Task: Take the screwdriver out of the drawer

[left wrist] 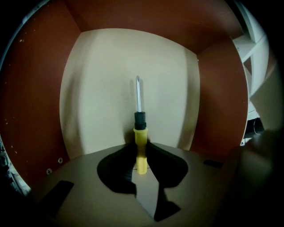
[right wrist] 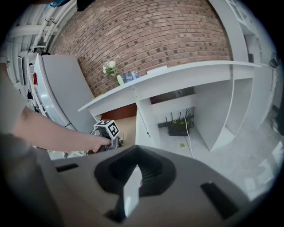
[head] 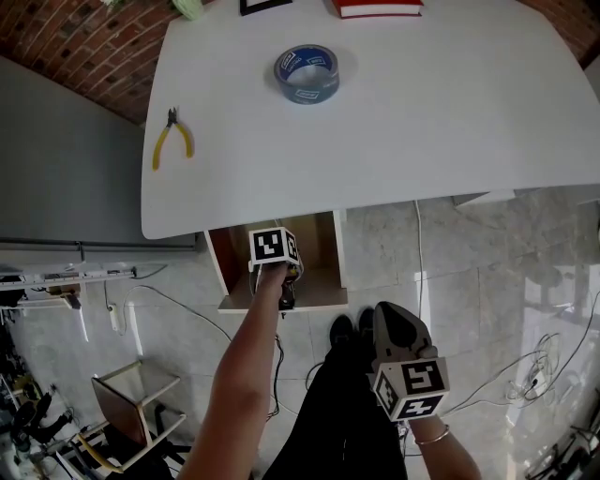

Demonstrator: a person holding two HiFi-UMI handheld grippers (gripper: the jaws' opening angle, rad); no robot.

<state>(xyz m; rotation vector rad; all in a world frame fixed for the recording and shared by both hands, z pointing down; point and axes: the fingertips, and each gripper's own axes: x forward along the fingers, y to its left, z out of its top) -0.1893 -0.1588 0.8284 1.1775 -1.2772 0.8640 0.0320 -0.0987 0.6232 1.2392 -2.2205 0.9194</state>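
Left gripper [left wrist: 141, 145]: clamped on one screwdriver [left wrist: 140, 122], by its yellow handle
Right gripper [right wrist: 135, 166]: one, jaws pinched together, empty
Drawer [left wrist: 40, 111]: one, open
Cut off: red book [head: 377, 7], at the top edge

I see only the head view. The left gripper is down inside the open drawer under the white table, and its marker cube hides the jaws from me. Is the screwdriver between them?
Observer: Yes. The left gripper view shows the left gripper with its jaws closed on the yellow handle of the screwdriver.
Operator: Where does the shaft point?
Observer: Away from the jaws, over the pale floor of the drawer. The tip is clear of the red-brown walls.
Operator: And the right gripper, does it carry anything?
Observer: No. In the right gripper view the right gripper has its jaws together with nothing between them.
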